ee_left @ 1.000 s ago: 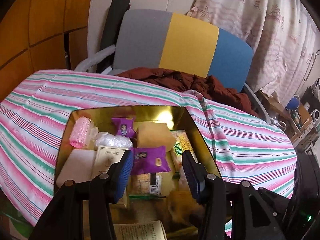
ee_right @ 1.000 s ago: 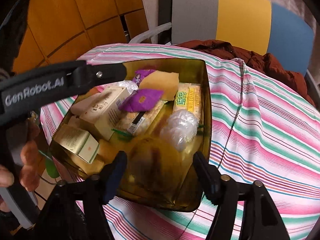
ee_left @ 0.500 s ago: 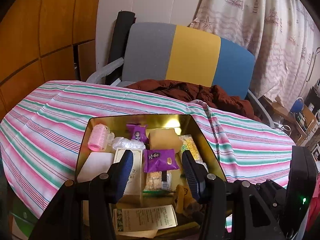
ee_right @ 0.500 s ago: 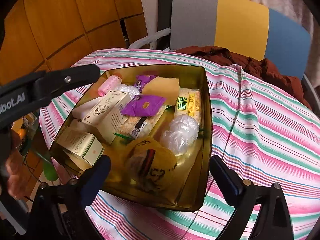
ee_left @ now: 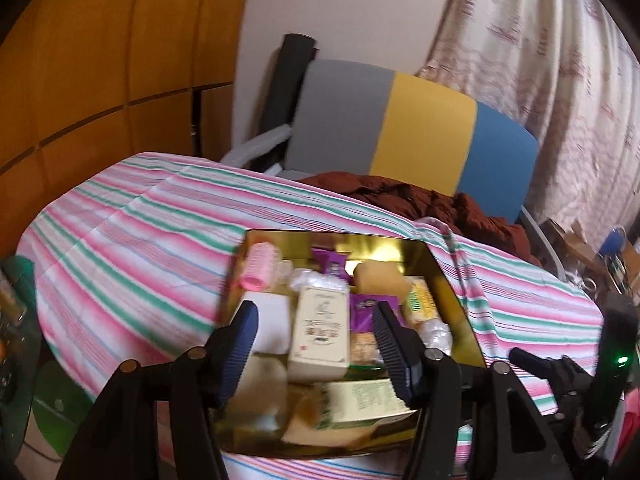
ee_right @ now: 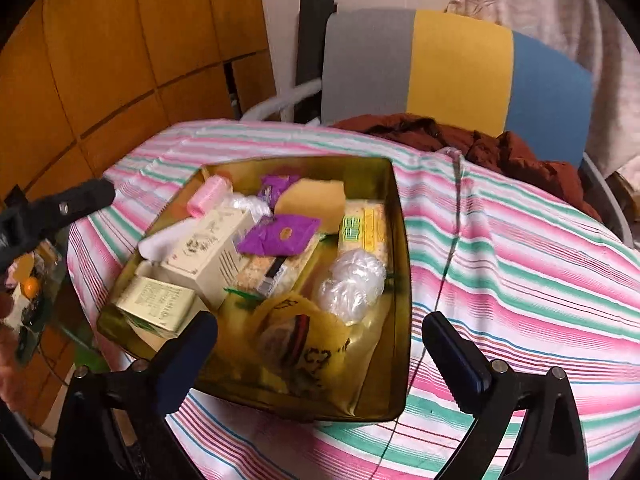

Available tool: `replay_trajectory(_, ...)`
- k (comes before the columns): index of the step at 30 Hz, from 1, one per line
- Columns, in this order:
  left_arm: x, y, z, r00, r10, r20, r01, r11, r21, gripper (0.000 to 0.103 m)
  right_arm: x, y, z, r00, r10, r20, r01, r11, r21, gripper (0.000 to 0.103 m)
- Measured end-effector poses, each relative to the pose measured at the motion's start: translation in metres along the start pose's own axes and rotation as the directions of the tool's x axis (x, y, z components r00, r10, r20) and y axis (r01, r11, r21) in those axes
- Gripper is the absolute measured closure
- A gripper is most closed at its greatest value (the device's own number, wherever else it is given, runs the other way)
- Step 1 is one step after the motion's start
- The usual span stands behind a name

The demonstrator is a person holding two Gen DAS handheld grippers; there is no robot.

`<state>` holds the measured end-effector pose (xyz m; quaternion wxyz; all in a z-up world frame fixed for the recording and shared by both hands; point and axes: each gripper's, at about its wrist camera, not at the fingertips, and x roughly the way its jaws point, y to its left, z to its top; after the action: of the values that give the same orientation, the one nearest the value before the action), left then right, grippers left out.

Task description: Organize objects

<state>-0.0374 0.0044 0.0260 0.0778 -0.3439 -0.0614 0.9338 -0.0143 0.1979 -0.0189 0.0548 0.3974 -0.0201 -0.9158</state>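
gold tin (ee_right: 400, 280), desk centre, packed: cream carton (ee_right: 208, 248) at 9 o'clock, stiff, light, take by long sides; purple sachet (ee_right: 280, 234) on top, slippery; clear wrap bundle (ee_right: 352, 284) at 4 o'clock, soft. left tool (ee_left: 316, 340), right tool (ee_right: 320, 348): both released, empty.

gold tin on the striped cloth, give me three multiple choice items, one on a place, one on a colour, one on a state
1. Where in the gold tin does the pink roller lie?
A. far left corner
B. near right corner
C. outside, on the cloth

2. What colour is the flat snack packet on top of the pile?
A. red
B. purple
C. blue

3. How is the right hand-held gripper?
A. shut on the packet
B. shut on the tin rim
C. open, holding nothing

Key: 1 A, it sits by the far left wall; 2 B, its wrapper is purple; 3 C, its fingers stand wide apart, empty.
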Motion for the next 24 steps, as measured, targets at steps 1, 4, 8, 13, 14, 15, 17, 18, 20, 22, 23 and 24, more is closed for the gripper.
replay_trajectory(1,-0.001,0.003,-0.002,1.0,0.003,0.0,-0.003,1.0,-0.007,0.039,-0.006,0.0,-0.001,1.0,0.01,0.016,-0.011,1.0,0.003,0.0)
replay_trajectory(4,-0.007,0.016,-0.01,1.0,0.029,0.001,-0.029,0.999,-0.026,0.039,-0.016,0.006,-0.005,0.994,0.109,0.013,-0.109,0.994,-0.011,0.0)
replay_trajectory(8,-0.009,0.037,-0.02,0.998,0.069,-0.015,-0.069,0.995,-0.065,0.039,-0.014,0.031,-0.007,0.994,0.112,0.002,-0.111,0.989,-0.1,0.0)
replay_trajectory(13,-0.011,0.056,-0.024,0.995,0.099,-0.024,-0.101,0.99,-0.098,0.039,0.009,0.07,-0.006,0.991,0.123,-0.052,-0.131,0.968,-0.215,0.0)
replay_trajectory(14,-0.012,0.058,-0.024,0.994,0.102,-0.025,-0.104,0.989,-0.102,0.039,0.016,0.074,-0.006,0.993,0.102,-0.06,-0.113,0.965,-0.237,0.0)
replay_trajectory(15,-0.012,0.059,-0.025,0.994,0.102,-0.025,-0.104,0.989,-0.104,0.039,0.022,0.078,-0.003,0.997,0.056,-0.046,-0.066,0.966,-0.252,0.0)
replay_trajectory(17,-0.012,0.058,-0.025,0.995,0.096,-0.024,-0.098,0.99,-0.1,0.039,0.027,0.07,0.004,1.0,-0.009,-0.014,0.006,0.98,-0.198,0.0)
replay_trajectory(18,-0.012,0.057,-0.026,0.995,0.095,-0.024,-0.097,0.991,-0.095,0.039,0.028,0.061,0.009,1.0,-0.013,-0.017,0.011,0.991,-0.136,0.0)
replay_trajectory(20,-0.01,0.054,-0.028,0.995,0.092,-0.026,-0.094,0.992,-0.078,0.038,0.024,0.046,0.017,1.0,-0.006,-0.006,0.005,0.998,-0.057,0.0)
replay_trajectory(22,-0.008,0.048,-0.03,0.995,0.092,-0.031,-0.093,0.994,-0.064,0.037,0.018,0.041,0.018,0.999,-0.04,0.016,0.041,0.997,-0.065,0.0)
replay_trajectory(23,-0.007,0.046,-0.031,0.995,0.09,-0.036,-0.092,0.994,-0.061,0.037,0.014,0.039,0.017,0.998,-0.051,0.022,0.053,0.996,-0.072,0.0)
replay_trajectory(24,-0.006,0.041,-0.033,0.995,0.088,-0.042,-0.09,0.994,-0.055,0.036,0.011,0.038,0.016,0.998,-0.061,0.024,0.062,0.995,-0.074,0.0)
